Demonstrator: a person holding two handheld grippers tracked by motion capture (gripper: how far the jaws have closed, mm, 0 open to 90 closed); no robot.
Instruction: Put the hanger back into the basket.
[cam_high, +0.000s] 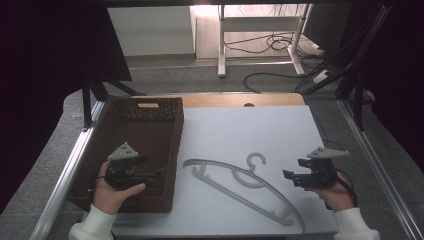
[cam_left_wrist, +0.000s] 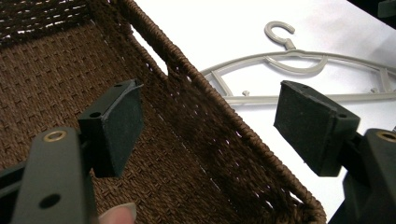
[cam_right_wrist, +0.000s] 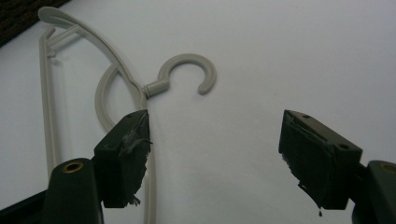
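A grey plastic hanger (cam_high: 240, 184) lies flat on the white table top (cam_high: 250, 130), its hook (cam_high: 256, 160) towards the far side. To its left stands a brown wicker basket (cam_high: 145, 135). My left gripper (cam_high: 161, 173) is open over the basket's near right part, its jaws pointing right. In the left gripper view (cam_left_wrist: 210, 114) the jaws stand either side of the basket wall (cam_left_wrist: 219, 112), with the hanger (cam_left_wrist: 299, 60) beyond. My right gripper (cam_high: 287, 176) is open just right of the hanger, pointing left. The right gripper view (cam_right_wrist: 215, 140) has the hook (cam_right_wrist: 187, 70) ahead.
Metal rails (cam_high: 65, 170) run along both sides of the table, over grey carpet. A wooden strip (cam_high: 240, 99) edges the far side. Behind it stand white table legs (cam_high: 220, 45) and loose cables (cam_high: 272, 42) on the floor. Dark curtains flank the scene.
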